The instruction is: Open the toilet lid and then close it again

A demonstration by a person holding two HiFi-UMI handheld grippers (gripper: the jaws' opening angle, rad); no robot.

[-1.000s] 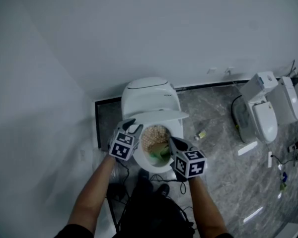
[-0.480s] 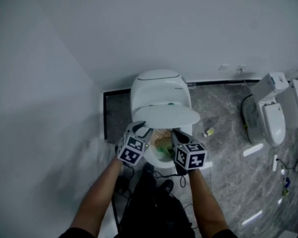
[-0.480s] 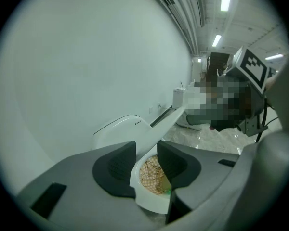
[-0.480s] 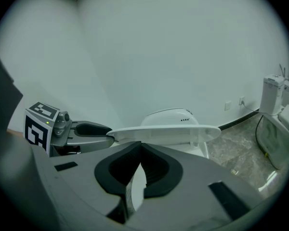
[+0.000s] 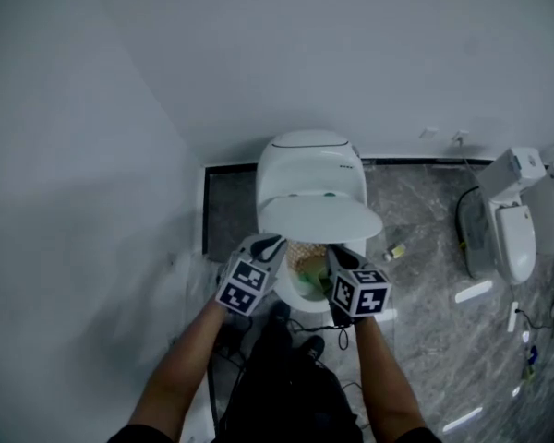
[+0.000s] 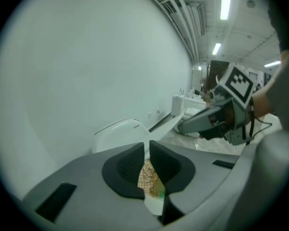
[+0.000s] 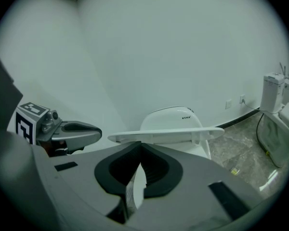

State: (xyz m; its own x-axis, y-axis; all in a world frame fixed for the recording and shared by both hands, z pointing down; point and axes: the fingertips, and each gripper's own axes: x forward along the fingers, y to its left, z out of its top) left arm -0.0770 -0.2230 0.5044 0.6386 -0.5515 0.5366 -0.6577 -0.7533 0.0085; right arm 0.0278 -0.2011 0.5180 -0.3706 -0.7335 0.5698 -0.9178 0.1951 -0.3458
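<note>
The left gripper [image 5: 264,245], jaws just narrowed to an empty slit, and the right gripper [image 5: 338,254], pressed together on nothing, wait at six o'clock of the white oval plastic toilet lid [image 5: 319,218], which is half-lowered and seemingly left to sink unaided.

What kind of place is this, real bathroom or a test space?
Probably a test or showroom space, not a home bathroom. The white toilet with its lid partly raised stands against a bare wall, and more toilets sit side by side on the grey stone-look floor nearby.
</note>
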